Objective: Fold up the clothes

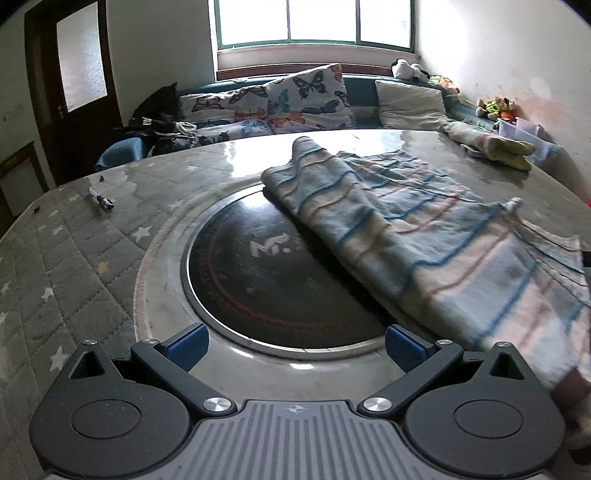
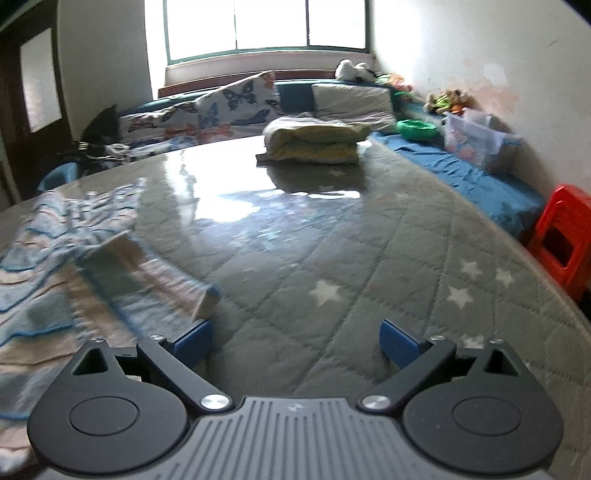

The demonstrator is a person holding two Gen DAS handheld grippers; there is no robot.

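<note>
home living room | butterfly cushions (image 1: pixel 295 99) | stuffed toys (image 2: pixel 447 99) | window (image 1: pixel 314 22)

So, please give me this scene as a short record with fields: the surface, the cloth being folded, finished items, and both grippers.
surface: round table with quilted star cover
cloth in work: striped towel, partly folded, over the dark centre plate
finished item: folded yellow cloth at the far side
left gripper: open, empty
right gripper: open, empty

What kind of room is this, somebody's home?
Most likely a lived-in family room at home: a cushioned bench with butterfly pillows runs under the window, soft toys sit along the wall, and a striped cloth lies on the quilted table.
</note>
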